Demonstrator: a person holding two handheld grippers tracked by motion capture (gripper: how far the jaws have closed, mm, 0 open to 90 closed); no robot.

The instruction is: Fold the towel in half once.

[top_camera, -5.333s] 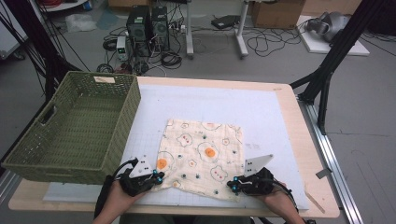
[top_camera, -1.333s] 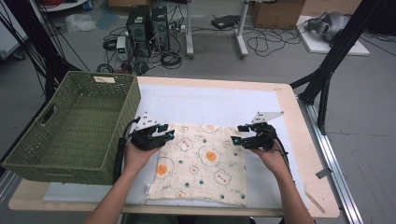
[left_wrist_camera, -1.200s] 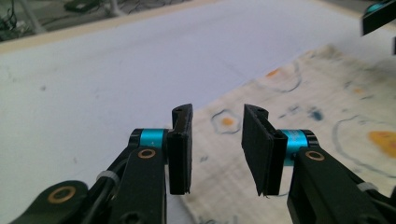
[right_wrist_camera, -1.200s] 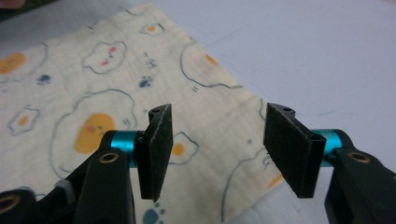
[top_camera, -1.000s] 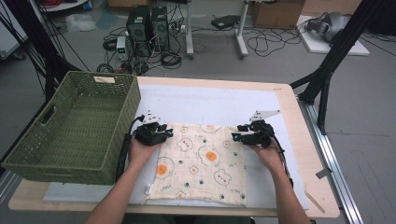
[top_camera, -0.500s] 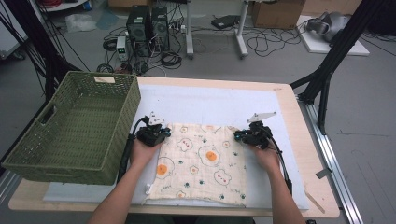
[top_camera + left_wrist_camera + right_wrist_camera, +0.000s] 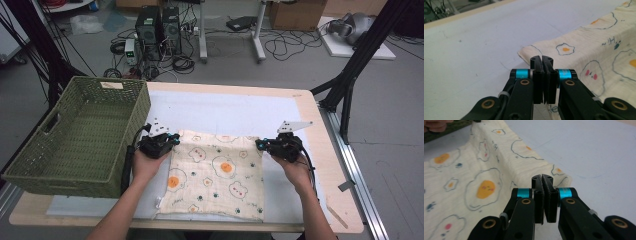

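Note:
A cream cloth [image 7: 215, 175] printed with fried eggs and bears lies spread on the white mat [image 7: 225, 110]. My left gripper [image 7: 172, 140] pinches its far left corner and my right gripper [image 7: 260, 145] pinches its far right corner. In the left gripper view the left gripper [image 7: 541, 58] has its jaws pressed together at the edge of the cloth [image 7: 599, 50]. In the right gripper view the right gripper [image 7: 542, 177] has just finished closing on a raised fold of the cloth [image 7: 486, 170], which runs taut toward the other hand [image 7: 434, 123].
A green woven basket [image 7: 80, 135] stands at the left, close beside my left hand. Bare white mat stretches beyond the cloth to the table's far edge [image 7: 225, 90]. A strip of wooden tabletop [image 7: 330, 165] lies to the right of my right hand.
Both hands went from the cloth's near edge to its far corners. Over the last second both pairs of jaws closed on those corners, and the far edge has lifted slightly.

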